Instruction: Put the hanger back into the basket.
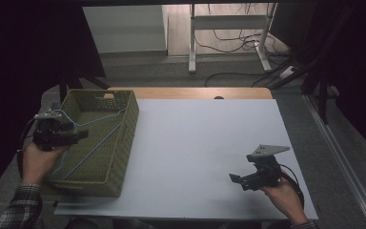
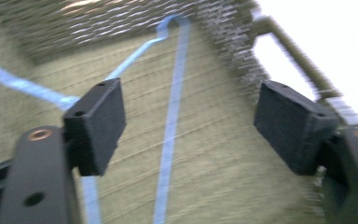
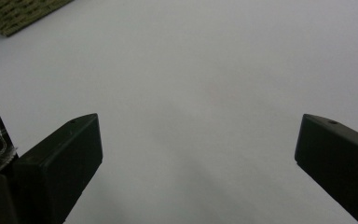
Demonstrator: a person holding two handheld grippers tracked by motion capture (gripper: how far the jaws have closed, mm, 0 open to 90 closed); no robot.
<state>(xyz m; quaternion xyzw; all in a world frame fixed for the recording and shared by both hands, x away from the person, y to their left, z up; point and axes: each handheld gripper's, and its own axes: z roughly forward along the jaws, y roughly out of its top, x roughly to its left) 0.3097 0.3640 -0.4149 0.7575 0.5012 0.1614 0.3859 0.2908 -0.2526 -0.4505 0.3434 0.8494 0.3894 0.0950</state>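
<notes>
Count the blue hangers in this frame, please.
1. A thin blue wire hanger lies inside the green woven basket at the table's left, under the open left gripper. Nothing else blue visible.

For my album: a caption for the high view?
Left tool open over a blue hanger in a green basket.

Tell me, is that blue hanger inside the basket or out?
Inside: the blue hanger lies on the bottom of the green basket.
</notes>
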